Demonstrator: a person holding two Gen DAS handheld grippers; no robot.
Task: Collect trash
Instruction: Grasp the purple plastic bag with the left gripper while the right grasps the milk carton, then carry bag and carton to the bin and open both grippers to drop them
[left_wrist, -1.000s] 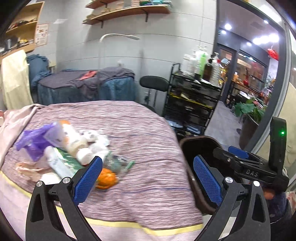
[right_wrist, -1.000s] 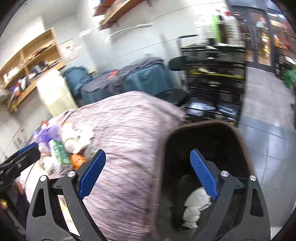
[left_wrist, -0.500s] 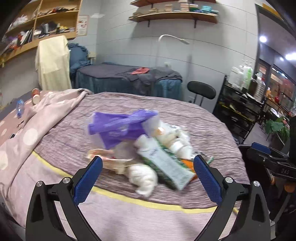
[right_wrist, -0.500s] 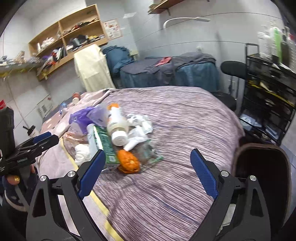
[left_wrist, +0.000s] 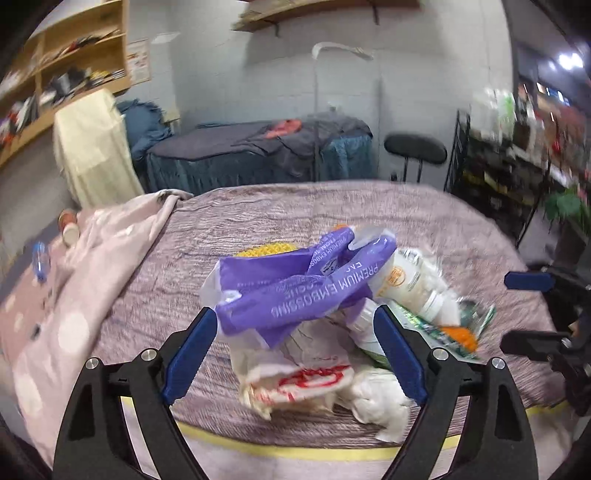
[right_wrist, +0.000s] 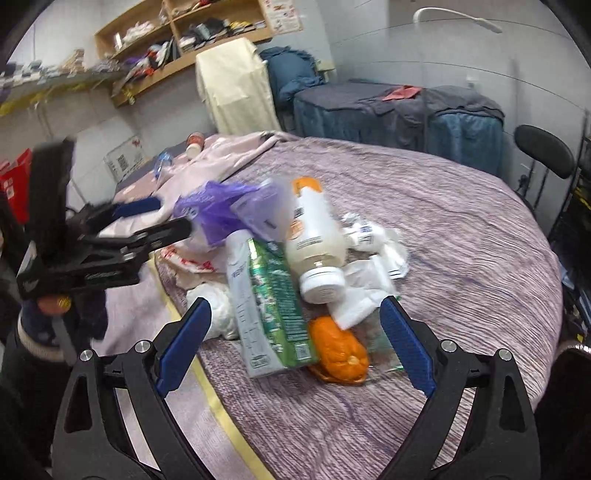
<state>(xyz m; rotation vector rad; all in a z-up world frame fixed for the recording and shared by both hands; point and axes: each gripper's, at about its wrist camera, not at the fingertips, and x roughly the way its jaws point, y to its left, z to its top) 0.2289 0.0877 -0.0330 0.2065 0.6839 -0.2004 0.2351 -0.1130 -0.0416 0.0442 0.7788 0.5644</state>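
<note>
A heap of trash lies on the striped purple bed. It holds a purple plastic wrapper, a white bottle with an orange cap, a green carton, an orange peel, crumpled white tissue and a white bag with red print. My left gripper is open and empty, close in front of the purple wrapper. My right gripper is open and empty, just short of the carton and peel.
A pink dotted blanket lies on the bed's left side. A dark bin's rim shows at the right edge. A black stool, a black shelf cart and a covered table stand beyond the bed.
Both grippers have swung from the bin side toward the trash heap and moved closer to it. The left one now faces the purple wrapper. Both stay open.
</note>
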